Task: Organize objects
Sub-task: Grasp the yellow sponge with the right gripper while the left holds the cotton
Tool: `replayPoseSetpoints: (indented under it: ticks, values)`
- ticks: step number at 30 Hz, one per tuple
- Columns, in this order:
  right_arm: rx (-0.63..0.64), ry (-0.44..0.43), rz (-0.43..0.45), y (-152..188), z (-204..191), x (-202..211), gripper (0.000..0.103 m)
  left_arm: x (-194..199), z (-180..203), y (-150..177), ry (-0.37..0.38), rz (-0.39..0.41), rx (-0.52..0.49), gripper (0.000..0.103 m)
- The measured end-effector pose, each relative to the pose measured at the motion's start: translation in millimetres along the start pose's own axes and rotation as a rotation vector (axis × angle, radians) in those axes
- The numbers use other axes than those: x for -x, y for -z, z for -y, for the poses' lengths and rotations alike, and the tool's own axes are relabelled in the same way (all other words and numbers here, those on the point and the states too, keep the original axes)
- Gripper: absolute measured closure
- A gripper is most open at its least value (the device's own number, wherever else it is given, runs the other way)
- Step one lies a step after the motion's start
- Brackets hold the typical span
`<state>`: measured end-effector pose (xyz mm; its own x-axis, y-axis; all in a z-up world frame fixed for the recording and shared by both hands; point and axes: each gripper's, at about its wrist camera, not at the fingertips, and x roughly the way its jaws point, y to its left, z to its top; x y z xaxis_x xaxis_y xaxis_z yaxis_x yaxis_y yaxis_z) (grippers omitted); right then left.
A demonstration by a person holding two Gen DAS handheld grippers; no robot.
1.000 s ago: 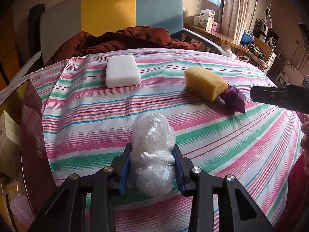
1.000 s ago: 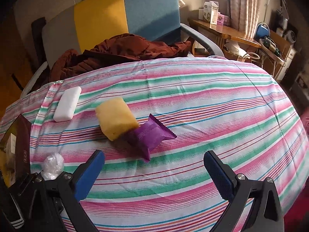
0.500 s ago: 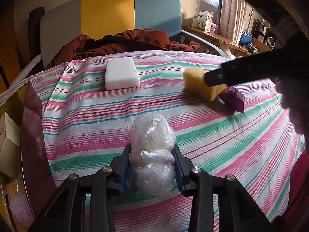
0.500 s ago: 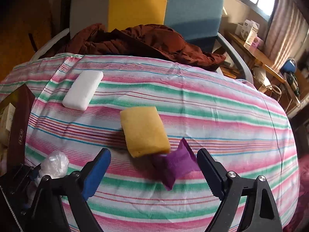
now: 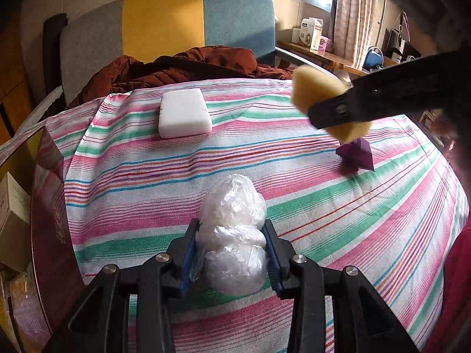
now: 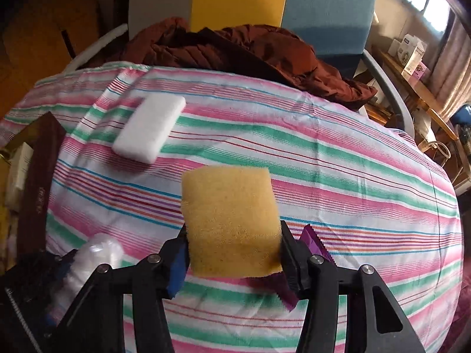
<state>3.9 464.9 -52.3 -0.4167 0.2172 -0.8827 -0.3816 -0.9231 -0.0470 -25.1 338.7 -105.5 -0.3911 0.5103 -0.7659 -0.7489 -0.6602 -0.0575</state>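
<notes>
Meanwhile, at the striped cloth (image 5: 294,158):
Right gripper (image 6: 232,253): jaws, just closing, now pinch the yellow sponge (image 6: 229,220), lifted clear of the cloth.
Left gripper (image 5: 231,253): clamped on a plastic bag bundle (image 5: 232,235), low over the cloth.
Waiting: white block (image 5: 184,113); purple packet (image 5: 356,157) just beneath the sponge.
Risk: soft foam may squirm free if squeezed off-centre; slick plastic could slip out.

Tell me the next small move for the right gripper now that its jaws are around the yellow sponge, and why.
Probably lift it clear. The right gripper has just been closing, and its pads now press both sides of the yellow sponge, which the left view shows already tipped off the striped cloth. The purple wrapper lies right beneath, so go straight up. The left gripper is shut on the plastic bag.
</notes>
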Motion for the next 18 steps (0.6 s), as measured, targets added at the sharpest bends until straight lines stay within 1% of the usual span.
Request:
replayPoseSetpoints:
  ticks: [3,4,6,8,9,10,11,12,14,16,18]
  values:
    - [-0.054,-0.054,0.072,16.2,-2.1,30.9,0.048,0.3,0.1,0.1,0.000,0.000,0.000,0.064]
    - [-0.069,-0.059,0.092,23.4,-2.9,37.9,0.048,0.6,-0.1,0.1,0.000,0.001,0.001,0.064]
    - [-0.111,-0.064,0.117,38.4,-3.1,45.0,0.048,2.1,-1.8,-0.5,0.001,0.001,0.008,0.066]
    - [-0.166,-0.085,0.124,52.8,2.7,42.2,0.048,6.3,-3.2,-1.1,0.005,-0.001,0.012,0.067]
    - [-0.180,-0.078,0.122,59.0,4.6,39.1,0.048,11.1,-2.4,-0.1,-0.001,0.004,0.006,0.067]
    - [-0.181,-0.050,0.110,62.0,6.1,34.4,0.048,18.7,-0.9,1.5,-0.003,0.017,-0.002,0.067]
    - [-0.176,-0.019,0.095,62.2,7.6,30.4,0.048,26.9,1.4,3.2,0.005,0.026,-0.010,0.067]
    - [-0.168,-0.009,0.100,60.9,8.7,28.8,0.048,37.5,4.8,5.3,0.020,0.037,-0.021,0.067]
    - [-0.159,0.004,0.099,58.3,11.5,25.5,0.048,55.2,8.6,9.3,0.033,0.055,-0.038,0.067]
    - [-0.140,0.022,0.106,57.6,9.0,25.7,0.048,76.4,7.6,14.5,0.054,0.067,-0.028,0.067]
    - [-0.124,0.017,0.122,58.2,5.1,29.9,0.048,97.9,1.4,17.7,0.059,0.090,-0.019,0.067]
